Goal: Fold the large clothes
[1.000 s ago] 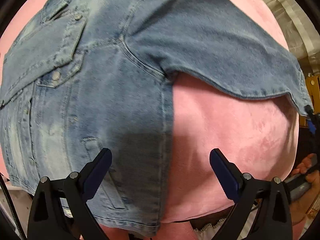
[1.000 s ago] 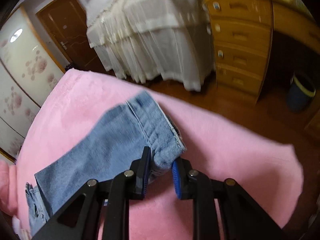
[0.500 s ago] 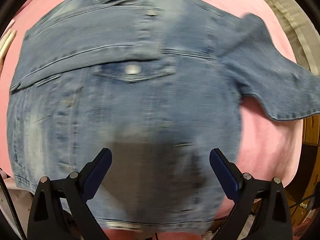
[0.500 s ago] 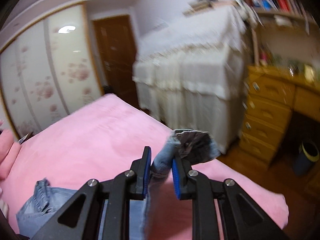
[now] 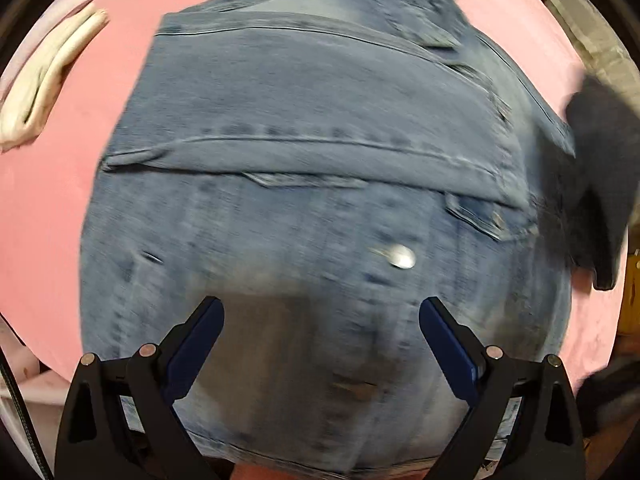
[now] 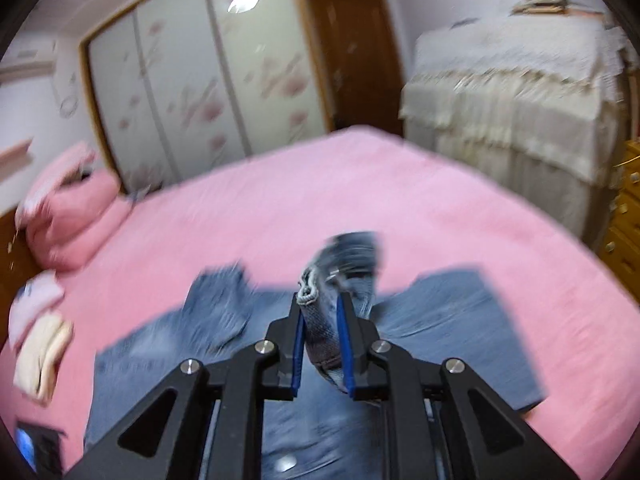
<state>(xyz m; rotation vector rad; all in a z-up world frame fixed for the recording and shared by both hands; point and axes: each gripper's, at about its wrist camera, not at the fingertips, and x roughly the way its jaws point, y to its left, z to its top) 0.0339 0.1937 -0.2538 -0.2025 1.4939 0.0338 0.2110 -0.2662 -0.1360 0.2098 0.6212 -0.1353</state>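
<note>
A blue denim jacket (image 5: 300, 184) lies spread on the pink bed (image 5: 52, 216), one sleeve folded across its chest. My left gripper (image 5: 320, 320) is open and empty, hovering over the jacket's lower part. My right gripper (image 6: 320, 320) is shut on the cuff of the other sleeve (image 6: 340, 276) and holds it raised above the jacket body (image 6: 452, 320). That raised sleeve shows as a dark blur at the right edge of the left wrist view (image 5: 600, 184).
Folded cream and pink clothes (image 6: 40, 344) lie at the bed's left side, also in the left wrist view (image 5: 44, 80). Pink pillows (image 6: 68, 216) sit at the head. A lace-covered cabinet (image 6: 516, 100), wardrobe doors (image 6: 200, 88) and wooden drawers (image 6: 628, 216) surround the bed.
My right gripper has lifted the sleeve cuff off the bed and swung it over the jacket. My left gripper has shifted across the jacket, staying open.
</note>
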